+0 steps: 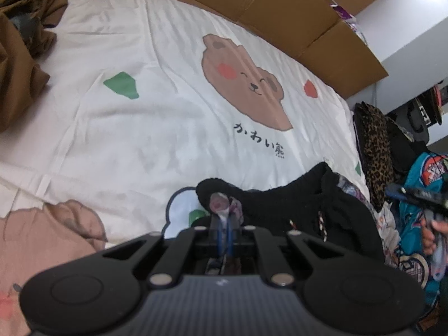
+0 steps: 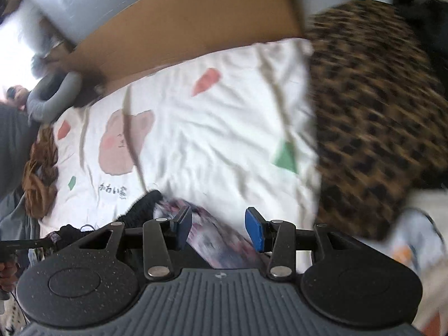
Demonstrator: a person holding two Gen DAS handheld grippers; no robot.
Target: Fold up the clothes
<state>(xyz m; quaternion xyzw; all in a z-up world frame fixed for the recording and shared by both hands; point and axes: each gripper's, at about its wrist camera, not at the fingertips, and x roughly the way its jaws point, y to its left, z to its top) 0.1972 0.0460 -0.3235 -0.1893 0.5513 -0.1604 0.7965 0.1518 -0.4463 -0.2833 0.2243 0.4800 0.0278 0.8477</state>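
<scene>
Garment [image 1: 224,208], pale purple-pink print with black knit bunched beside it, sits at the near edge of the bear sheet [image 1: 140,117]. Your left gripper [image 1: 224,224] is pinched on a corner of it, likely to lift and spread it flat. Your right gripper [image 2: 218,231] is spread, blue pads [image 2: 253,228] either side of the same printed cloth [image 2: 218,240], not yet closed; looks set for a second corner. Blur hides the weave. Leopard pile [image 2: 378,117] lies right, brown clothes [image 1: 19,56] far left.

Two bear prints [image 1: 246,84] [image 1: 42,232], one black garment [image 1: 294,198], one leopard garment [image 2: 372,117].
</scene>
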